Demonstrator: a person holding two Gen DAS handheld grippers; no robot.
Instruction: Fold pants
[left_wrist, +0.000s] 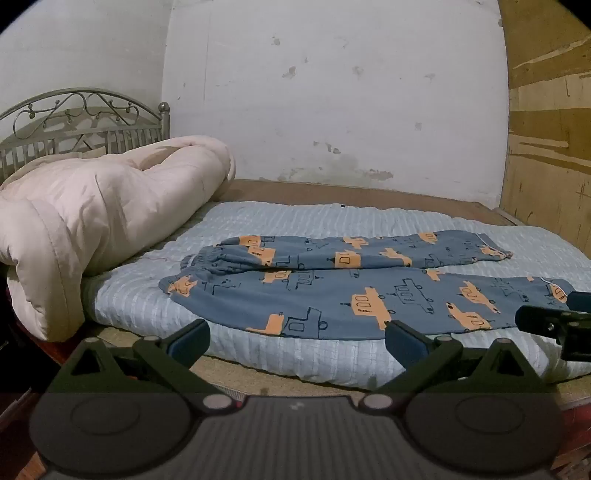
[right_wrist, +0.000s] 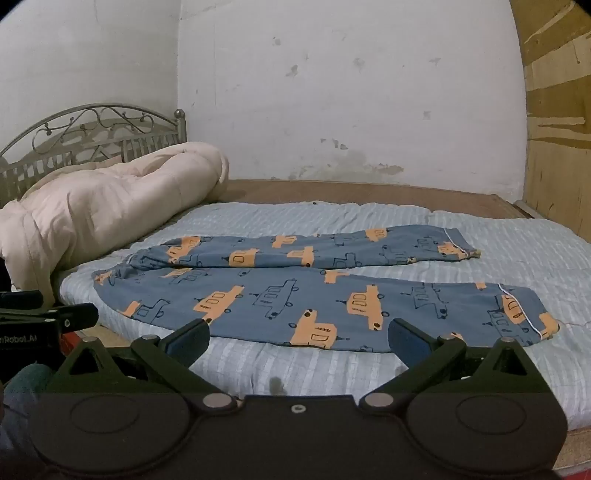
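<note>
Left wrist view: the left gripper (left_wrist: 295, 338) fills the bottom of the frame, its jaws wide apart and holding nothing, hovering at the near edge of a bed. A pale blue striped quilt (left_wrist: 258, 354) covers the mattress across the middle of the frame. The pants (left_wrist: 332, 291), blue with orange and outlined vehicle prints, lie flat on the quilt at centre, waistband toward the left, both legs stretching to the right, the far leg angled slightly away from the near one. A bulky cream comforter (left_wrist: 96, 218) is heaped at the left, in front of a scrolled metal headboard (left_wrist: 74, 118) in the upper left. A stained white wall (left_wrist: 332, 92) fills the top, with wooden boarding (left_wrist: 550, 129) at the right edge. The right gripper (left_wrist: 554, 325) pokes in at the right edge, just beside the near leg's cuff; whether its jaws are apart cannot be told here.

Right wrist view: the right gripper (right_wrist: 297, 338) sits at the bottom, jaws wide apart and empty, just short of the near leg of the pants (right_wrist: 314, 306). The quilt (right_wrist: 295, 373), comforter (right_wrist: 110, 206), headboard (right_wrist: 92, 136), wall (right_wrist: 351, 92) and boarding (right_wrist: 557, 129) appear in the same arrangement. The left gripper (right_wrist: 48, 317) shows at the left edge.
</note>
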